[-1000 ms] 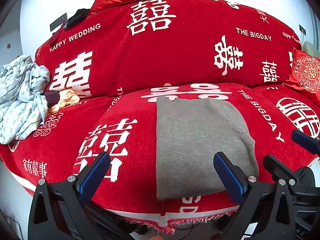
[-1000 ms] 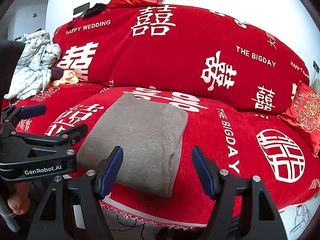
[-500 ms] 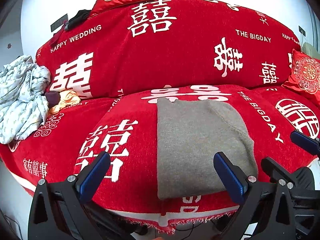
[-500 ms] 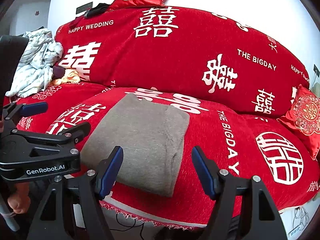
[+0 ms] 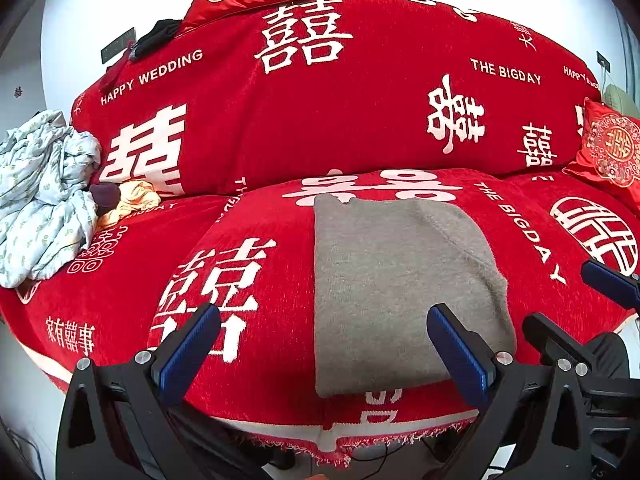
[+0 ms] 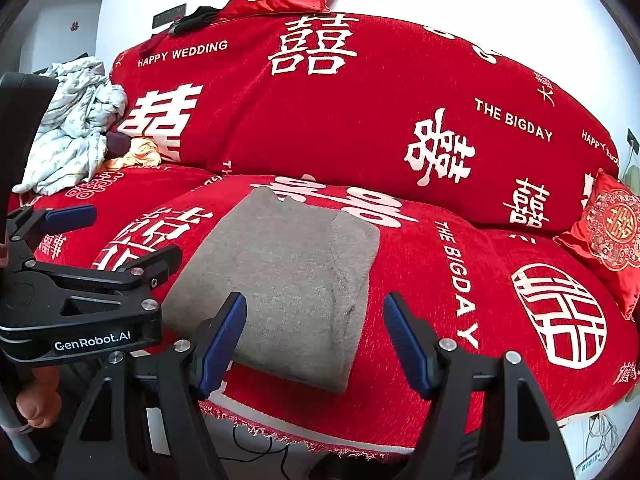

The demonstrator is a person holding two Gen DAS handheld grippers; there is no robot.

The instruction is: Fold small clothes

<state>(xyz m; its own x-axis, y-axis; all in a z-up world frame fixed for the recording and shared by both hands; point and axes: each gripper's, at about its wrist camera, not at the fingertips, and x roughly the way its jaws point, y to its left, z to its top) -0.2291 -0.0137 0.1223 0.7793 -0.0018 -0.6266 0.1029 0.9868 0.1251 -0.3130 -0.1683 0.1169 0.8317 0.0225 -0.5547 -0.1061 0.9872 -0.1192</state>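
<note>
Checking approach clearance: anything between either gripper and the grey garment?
Nothing visible. Left gripper and right gripper both stand open just short of the grey garment's near edge, with only red sofa cover below.

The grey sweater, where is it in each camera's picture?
Left wrist view: the grey sweater lies folded right of centre, behind the left gripper.
Right wrist view: the sweater lies left of centre, beyond the right gripper.
Shared landmark: the crumpled pale quilt at the sofa's left end.
</note>
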